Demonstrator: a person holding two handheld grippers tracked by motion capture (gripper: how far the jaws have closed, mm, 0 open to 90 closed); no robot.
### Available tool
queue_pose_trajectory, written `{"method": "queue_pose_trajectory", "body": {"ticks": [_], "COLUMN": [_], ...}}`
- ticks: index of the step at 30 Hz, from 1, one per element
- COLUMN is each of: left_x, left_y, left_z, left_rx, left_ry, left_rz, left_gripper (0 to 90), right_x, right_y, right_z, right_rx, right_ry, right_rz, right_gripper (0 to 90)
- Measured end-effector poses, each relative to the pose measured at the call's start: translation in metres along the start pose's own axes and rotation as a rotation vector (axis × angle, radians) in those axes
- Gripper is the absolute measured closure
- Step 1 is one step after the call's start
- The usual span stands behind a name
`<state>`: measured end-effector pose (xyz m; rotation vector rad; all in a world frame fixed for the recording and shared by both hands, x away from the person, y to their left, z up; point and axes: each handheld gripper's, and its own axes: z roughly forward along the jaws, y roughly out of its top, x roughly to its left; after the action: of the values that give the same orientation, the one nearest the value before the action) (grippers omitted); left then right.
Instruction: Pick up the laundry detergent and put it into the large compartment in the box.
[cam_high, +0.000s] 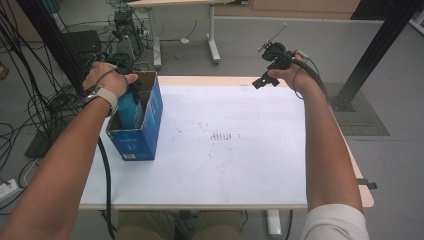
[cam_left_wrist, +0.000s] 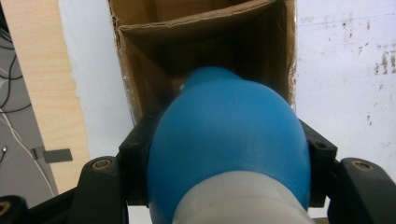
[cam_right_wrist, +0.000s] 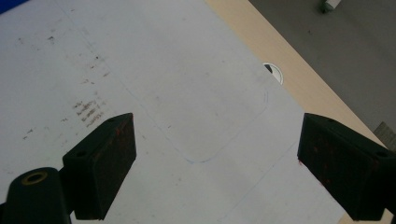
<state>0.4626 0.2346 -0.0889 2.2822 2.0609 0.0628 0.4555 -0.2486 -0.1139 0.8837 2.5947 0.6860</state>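
Blue bottle (cam_left_wrist: 229, 140) (its base) cut off by the bottom edge

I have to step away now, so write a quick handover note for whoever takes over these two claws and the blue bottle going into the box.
Left claw: shut on the blue bottle, held over the open top of the cardboard box at the table's left side; in the high view the bottle is already partly inside.
Right claw: open and holding nothing, held in the air above the far right part of the white table.
Done: bottle picked up and brought to the box.
Left: lower it fully in, probably until it rests on the bottom, then open the left claw and pull back.
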Motion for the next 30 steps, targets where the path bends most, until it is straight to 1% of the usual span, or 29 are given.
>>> {"method": "queue_pose_trajectory", "body": {"ticks": [1,7,14,17,19,20,25,27,30], "left_x": [0.000,-0.001,0.000,0.001,0.000,-0.001,0.002,0.003,0.001], "left_y": [0.000,-0.002,-0.001,-0.002,-0.002,-0.003,-0.002,-0.003,-0.003], "left_z": [0.002,0.009,0.018,0.023,0.026,0.028,0.034,0.036,0.039], "left_rx": [0.004,-0.010,-0.008,-0.012,-0.010,-0.017,-0.009,-0.014,-0.010], "left_ry": [0.000,0.008,0.005,0.001,0.005,0.006,0.001,-0.001,0.007], "left_rz": [0.001,0.003,0.004,0.004,0.012,0.011,0.009,0.011,0.020], "left_gripper": [37.9,37.9,37.9,37.9,37.9,37.9,37.9,37.9,37.9], "right_x": [0.000,0.000,-0.001,-0.001,-0.001,-0.002,-0.002,-0.002,-0.002], "right_y": [0.000,-0.001,-0.005,-0.005,-0.006,-0.006,-0.007,-0.008,-0.008], "right_z": [0.000,0.001,0.004,0.004,0.003,0.003,0.003,0.003,0.004], "right_rx": [0.000,0.001,0.004,0.004,0.005,0.005,0.005,0.008,0.009], "right_ry": [-0.001,0.000,0.003,0.002,0.001,0.001,0.000,-0.001,0.000], "right_rz": [0.000,0.003,0.012,0.014,0.013,0.016,0.018,0.019,0.020], "right_gripper": [11.7,11.7,11.7,11.7,11.7,11.7,11.7,11.7,11.7]}}
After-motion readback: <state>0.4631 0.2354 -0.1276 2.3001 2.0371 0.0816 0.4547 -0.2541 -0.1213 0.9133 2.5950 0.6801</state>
